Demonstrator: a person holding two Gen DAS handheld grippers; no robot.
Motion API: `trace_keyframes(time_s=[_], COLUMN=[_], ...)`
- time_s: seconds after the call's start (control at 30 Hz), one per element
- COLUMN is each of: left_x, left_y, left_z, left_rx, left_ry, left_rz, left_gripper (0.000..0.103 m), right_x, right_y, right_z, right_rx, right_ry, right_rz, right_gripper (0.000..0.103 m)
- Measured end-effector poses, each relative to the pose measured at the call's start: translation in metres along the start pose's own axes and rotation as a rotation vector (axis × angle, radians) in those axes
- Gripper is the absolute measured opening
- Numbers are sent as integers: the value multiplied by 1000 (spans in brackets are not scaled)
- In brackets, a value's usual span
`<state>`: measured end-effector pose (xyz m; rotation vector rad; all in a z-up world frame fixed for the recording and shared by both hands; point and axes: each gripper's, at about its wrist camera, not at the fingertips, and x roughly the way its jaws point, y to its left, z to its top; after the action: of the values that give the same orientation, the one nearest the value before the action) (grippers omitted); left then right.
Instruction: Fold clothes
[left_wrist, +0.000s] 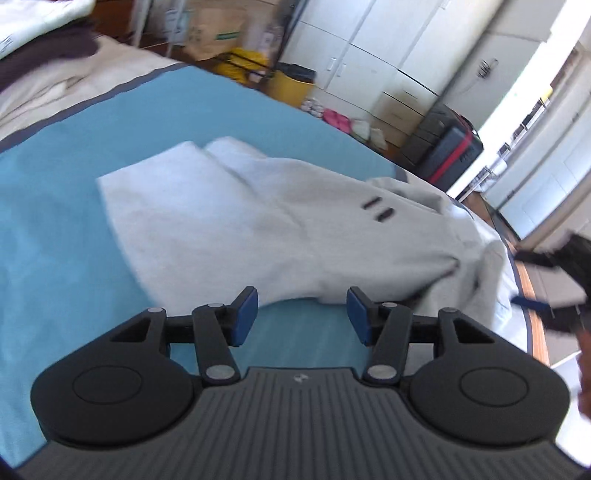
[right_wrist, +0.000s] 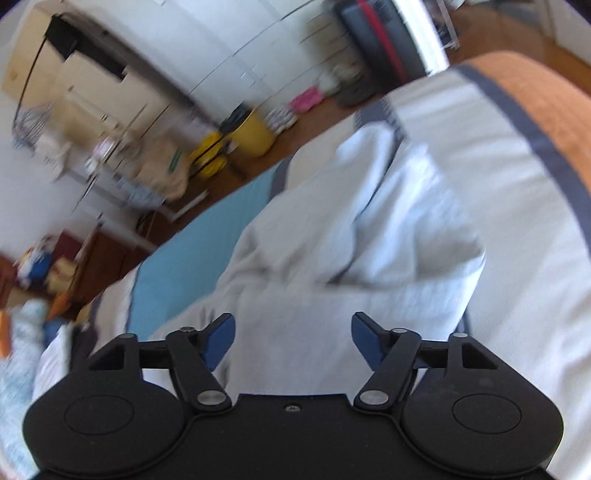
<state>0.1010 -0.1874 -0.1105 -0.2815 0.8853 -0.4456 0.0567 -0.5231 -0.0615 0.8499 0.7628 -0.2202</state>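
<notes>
A light grey garment (left_wrist: 258, 225) with two short dark marks lies partly folded on a blue bed cover (left_wrist: 55, 240). My left gripper (left_wrist: 302, 317) is open and empty, just above the blue cover at the garment's near edge. My right gripper (right_wrist: 293, 341) is open and empty, hovering over the same grey garment (right_wrist: 332, 258), which is bunched and creased there. The right gripper also shows in the left wrist view (left_wrist: 554, 288) as a dark blurred shape at the far right, beyond the garment's bunched end.
A pile of beige and dark clothes (left_wrist: 48, 70) lies at the bed's far left. White cupboards (left_wrist: 369, 55), a yellow bin (left_wrist: 291, 85), cardboard boxes (left_wrist: 210, 33) and a dark suitcase (left_wrist: 447, 147) stand beyond the bed. An orange band (right_wrist: 535, 99) edges the cover.
</notes>
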Motion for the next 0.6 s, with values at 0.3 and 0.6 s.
trace_keyframes(time_s=[0.3,0.6], left_x=[26,34], left_y=[47,57], left_z=[-13,-12], left_rx=[-117,-197], left_ry=[50,-11], left_rz=[4,50], left_gripper=[57,63], right_x=[29,50], right_y=[-2,5], right_z=[-45,-27], right_rx=[-59,-106], right_ry=[140,36], right_rz=[-48,-179], right_gripper=[80,11])
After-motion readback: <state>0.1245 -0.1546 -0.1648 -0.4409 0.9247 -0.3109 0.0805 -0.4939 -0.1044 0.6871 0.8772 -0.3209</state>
